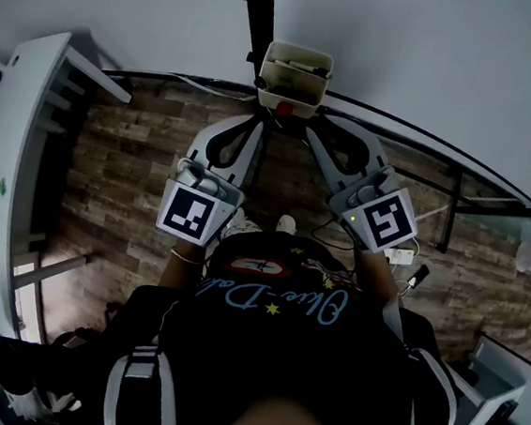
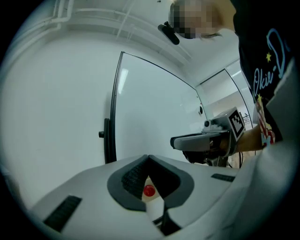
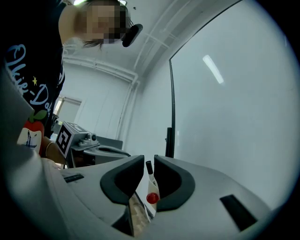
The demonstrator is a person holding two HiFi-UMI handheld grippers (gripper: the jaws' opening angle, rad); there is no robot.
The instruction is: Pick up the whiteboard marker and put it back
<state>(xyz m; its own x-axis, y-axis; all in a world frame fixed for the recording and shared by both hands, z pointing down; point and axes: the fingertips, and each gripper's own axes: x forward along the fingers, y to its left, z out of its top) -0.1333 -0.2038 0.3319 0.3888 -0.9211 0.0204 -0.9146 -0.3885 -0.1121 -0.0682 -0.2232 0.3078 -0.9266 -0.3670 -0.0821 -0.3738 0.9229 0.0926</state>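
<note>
A cream marker holder [image 1: 292,96] with a red dot [image 1: 284,109] hangs on the whiteboard [image 1: 415,43], straight ahead of both grippers. A dark marker [image 1: 300,66] lies in its top. My left gripper [image 1: 257,119] points level at the holder's left side, its tips meeting, shut and empty; past them the holder [image 2: 152,201] and red dot [image 2: 149,191] show. My right gripper [image 1: 313,123] stands at the holder's right, open with a narrow gap. Through that gap I see the holder [image 3: 150,183] and the marker's black tip [image 3: 149,167] beyond, not pinched.
The whiteboard's black frame post [image 1: 260,13] rises behind the holder. A white shelf unit [image 1: 13,143] stands at the left on the wood floor [image 1: 130,155]. Cables and a power strip [image 1: 402,259] lie at the right by a glass partition [image 1: 510,223].
</note>
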